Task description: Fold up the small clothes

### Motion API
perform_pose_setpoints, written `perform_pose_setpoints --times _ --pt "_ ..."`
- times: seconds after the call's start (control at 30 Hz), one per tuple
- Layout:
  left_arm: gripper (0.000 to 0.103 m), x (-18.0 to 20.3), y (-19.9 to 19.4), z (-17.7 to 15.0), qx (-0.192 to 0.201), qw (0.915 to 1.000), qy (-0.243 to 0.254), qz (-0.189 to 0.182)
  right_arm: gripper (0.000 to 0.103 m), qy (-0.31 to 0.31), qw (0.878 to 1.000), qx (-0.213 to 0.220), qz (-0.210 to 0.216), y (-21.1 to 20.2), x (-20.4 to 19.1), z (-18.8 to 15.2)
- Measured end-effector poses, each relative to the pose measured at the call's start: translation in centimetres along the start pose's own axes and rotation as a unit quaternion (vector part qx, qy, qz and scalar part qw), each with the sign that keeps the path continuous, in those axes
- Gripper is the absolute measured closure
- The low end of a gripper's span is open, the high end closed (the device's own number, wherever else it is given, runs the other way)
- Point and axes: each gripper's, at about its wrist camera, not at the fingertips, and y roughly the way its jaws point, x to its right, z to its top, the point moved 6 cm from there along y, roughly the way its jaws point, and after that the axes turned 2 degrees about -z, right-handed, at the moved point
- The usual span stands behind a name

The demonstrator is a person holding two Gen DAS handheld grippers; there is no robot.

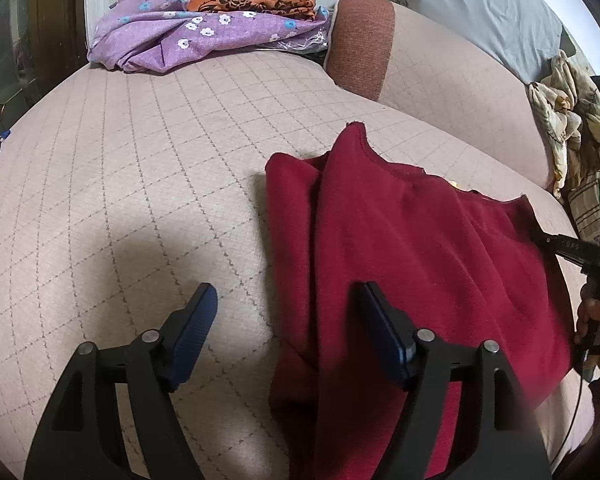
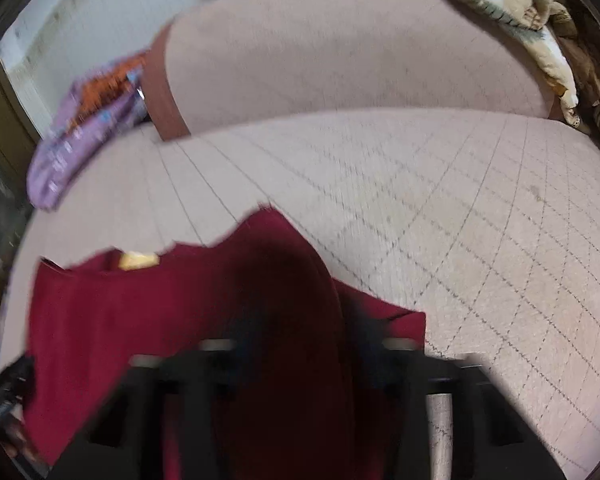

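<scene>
Crimson fleece garment (image 1: 412, 264) sprawls rumpled across the sofa seat (image 1: 132, 184), a ridge of cloth running up its middle, a far corner poking upward. Left claw (image 1: 288, 304) hovers over the near edge of it, spread wide, blue pads (image 1: 194, 332) showing, nothing between them; one finger sits above bare quilted seat, the other above the fleece. Right claw (image 2: 300, 344) is blurred in its own view, cloth bunched up between its fingers, but whether it's clamped I cannot tell. From the left camera its tip touches the garment's right edge. Purple floral cloth (image 1: 172, 36) with an orange piece (image 1: 252, 0) on top lies at the far end beside the armrest (image 1: 360, 40)
</scene>
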Motion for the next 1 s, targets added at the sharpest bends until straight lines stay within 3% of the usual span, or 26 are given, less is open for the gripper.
perform_pose_setpoints --times 0.1,0.23,0.4,0.5,0.67,0.8,0.87,1.0 --pt "0.022 -0.4 0.3 0.1 -0.004 1.0000 -0.006 0.000 0.096 -0.002 1.000 0.013 -0.025 0.5 0.7 -0.3" --pt "0.020 -0.6 0.3 0.0 -0.008 0.9998 -0.016 -0.006 0.095 0.004 1.000 0.013 -0.022 -0.2 0.5 -0.2" --pt "0.020 -0.4 0.1 -0.2 -0.007 0.9998 -0.016 -0.004 0.072 0.011 1.000 0.029 0.005 -4.8 0.3 -0.7" --pt "0.020 -0.3 0.1 -0.2 -0.008 0.9998 -0.016 -0.005 0.066 -0.012 0.999 0.041 0.030 -7.4 -0.3 -2.5" --pt "0.020 -0.4 -0.2 -0.4 -0.012 0.9996 -0.021 -0.013 0.067 -0.048 0.998 -0.029 0.022 -4.3 -0.6 -6.6" --pt "0.020 -0.3 -1.6 -1.0 -0.024 0.9986 -0.034 -0.034 0.064 -0.023 0.999 -0.017 0.021 -5.6 -0.6 -5.8" --pt "0.020 -0.1 -2.3 -1.3 -0.030 0.9979 -0.041 -0.040 0.064 -0.025 0.999 -0.003 0.034 -7.3 -1.9 -5.2" --pt "0.020 0.5 -4.0 -2.0 -0.036 0.9979 -0.037 -0.039 0.050 -0.066 0.993 0.006 0.095 -9.7 -6.9 -4.6"
